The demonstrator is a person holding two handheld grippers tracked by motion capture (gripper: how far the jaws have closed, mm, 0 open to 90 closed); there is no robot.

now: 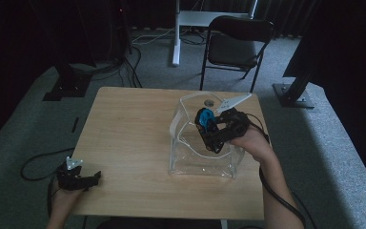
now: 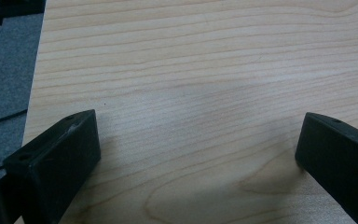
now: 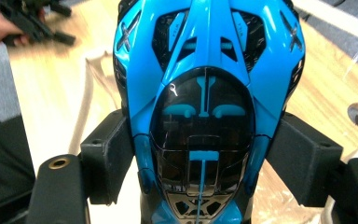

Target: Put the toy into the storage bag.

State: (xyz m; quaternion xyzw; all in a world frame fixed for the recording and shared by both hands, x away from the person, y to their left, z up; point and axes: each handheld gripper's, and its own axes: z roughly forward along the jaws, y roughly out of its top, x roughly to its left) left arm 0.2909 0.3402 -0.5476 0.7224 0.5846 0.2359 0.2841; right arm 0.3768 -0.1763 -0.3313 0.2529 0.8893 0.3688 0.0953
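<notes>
Resting at the near left corner of the pale wooden tabletop [image 1: 133, 129], the left gripper [image 1: 93, 178] has its jaws spread wide with nothing between them; in the left gripper view bare wood grain shows across the whole gap. It points roughly toward the middle of the tabletop and lies well apart from the work.

Further right stands the clear, soft plastic pouch with a whitish rim and strap [image 1: 186, 164], its mouth open upward. Over that opening hangs the right gripper [image 1: 205, 123], tilted down and to the left, its jaws closed on a glossy blue and black toy racing car [image 1: 205, 118]. In the right gripper view the toy racing car [image 3: 205, 93] runs lengthwise straight out from the jaws (its dark canopy nearest the camera, its far end pointing away), and the two black pads press its flanks from either side.

The relation that matters for the coming move is this: the car's long axis lines up with the gripper and slants down toward the pouch mouth, with the pouch directly beneath and slightly nearer the person. The right hand [image 1: 250, 140] is plainly the nearer one; the likely step is lowering the car through the rim, which is floppy and could catch it.
</notes>
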